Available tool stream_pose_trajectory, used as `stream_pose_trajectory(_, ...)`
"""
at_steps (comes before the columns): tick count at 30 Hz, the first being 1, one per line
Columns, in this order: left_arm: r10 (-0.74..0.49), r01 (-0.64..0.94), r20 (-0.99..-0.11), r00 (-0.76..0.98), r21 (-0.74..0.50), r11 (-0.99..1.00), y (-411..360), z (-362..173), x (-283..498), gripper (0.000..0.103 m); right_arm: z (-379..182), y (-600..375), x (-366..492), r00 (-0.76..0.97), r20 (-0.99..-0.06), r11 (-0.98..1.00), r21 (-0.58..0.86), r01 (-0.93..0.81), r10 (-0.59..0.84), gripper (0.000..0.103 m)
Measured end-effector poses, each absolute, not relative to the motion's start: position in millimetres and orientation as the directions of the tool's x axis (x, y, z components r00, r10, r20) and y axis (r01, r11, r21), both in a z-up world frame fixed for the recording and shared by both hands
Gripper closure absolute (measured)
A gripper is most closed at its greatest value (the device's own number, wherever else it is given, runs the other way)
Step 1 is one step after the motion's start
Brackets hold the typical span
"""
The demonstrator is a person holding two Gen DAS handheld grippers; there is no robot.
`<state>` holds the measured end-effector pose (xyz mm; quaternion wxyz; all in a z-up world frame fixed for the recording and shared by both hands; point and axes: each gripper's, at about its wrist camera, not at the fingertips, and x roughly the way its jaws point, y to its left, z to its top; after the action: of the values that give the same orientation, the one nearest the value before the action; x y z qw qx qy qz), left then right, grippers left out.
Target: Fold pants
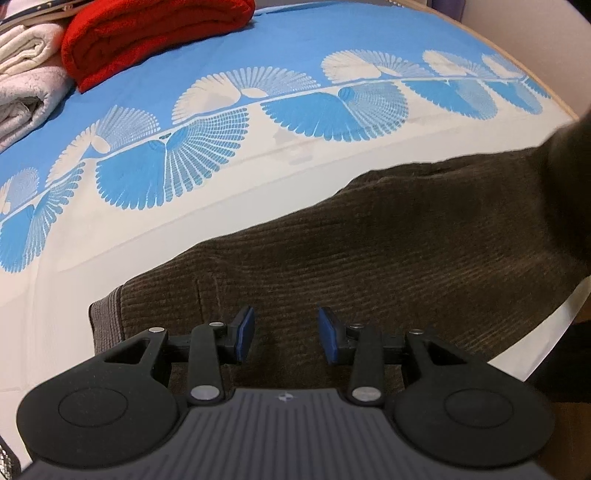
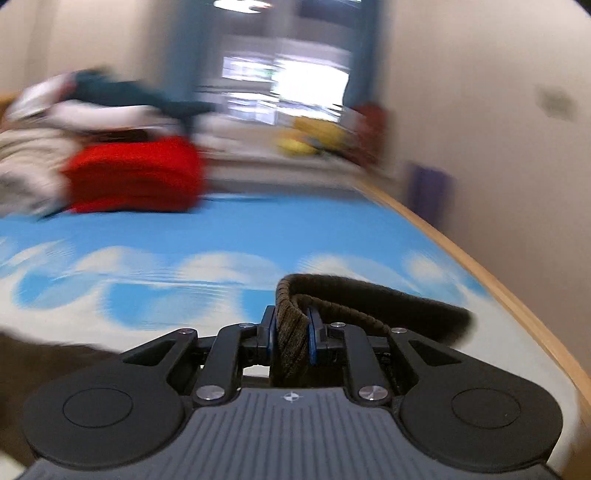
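Note:
Brown corduroy pants (image 1: pixel 388 240) lie flat on the bed's blue and white sheet (image 1: pixel 258 55). My left gripper (image 1: pixel 286 317) hovers low over their near left end, blue pads apart and nothing pinched between them. At the right edge of the left wrist view, the fabric rises in a dark blur. My right gripper (image 2: pixel 291 321) is shut on a folded edge of the pants (image 2: pixel 369 291), which stands up between the pads and curls off to the right. It is held up above the sheet (image 2: pixel 221 229), and the right wrist view is smeared by motion.
A folded red blanket (image 1: pixel 147 33) and pale towels (image 1: pixel 26 74) sit at the far left of the bed. The red blanket (image 2: pixel 136 177) also shows with a pile of clothes behind it. A wooden bed edge (image 2: pixel 480 266) runs along the right, beside a wall.

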<state>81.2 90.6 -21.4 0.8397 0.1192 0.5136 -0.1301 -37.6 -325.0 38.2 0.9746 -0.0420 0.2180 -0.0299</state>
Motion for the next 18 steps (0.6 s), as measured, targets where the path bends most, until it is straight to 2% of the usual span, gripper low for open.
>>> stream_pose_trajectory(5,-0.077,0.324,-0.897,0.436,0.077,0.943,100.5,-23.8,79.6,0.060,9.8,-225.4,-28.8,0.868,-0.486,0.960,-0.175,-0.216,0.107,0.086)
stream_pose_trajectory(8,-0.077,0.317,-0.896,0.436,0.073,0.946,104.6,-23.0,80.9,0.060,11.0,-235.0,-11.5,0.858,-0.509,0.979,-0.128,-0.157,0.071,0.086)
stream_pose_trajectory(12,-0.082,0.318,-0.894,0.441,0.070,0.945,103.2,-21.8,86.1,0.060,30.0,-299.5,3.1,0.864,-0.504,0.998,-0.062,-0.019,-0.014,0.086)
stream_pose_trajectory(15,-0.087,0.322,-0.890,0.448,0.070,0.944,97.9,-20.2,90.4,0.060,54.7,-369.6,-8.9,0.899,-0.434,0.997,0.003,0.074,-0.065,0.086)
stream_pose_trajectory(17,-0.093,0.324,-0.889,0.449,0.065,0.944,94.5,-19.3,93.3,0.060,74.2,-425.7,-38.6,0.947,-0.311,0.989,0.090,0.114,-0.081,0.086)
stream_pose_trajectory(18,-0.093,0.325,-0.888,0.449,0.065,0.943,92.6,-19.2,94.6,0.060,81.2,-455.9,-57.8,0.970,-0.221,0.982,0.134,0.136,-0.104,0.086)
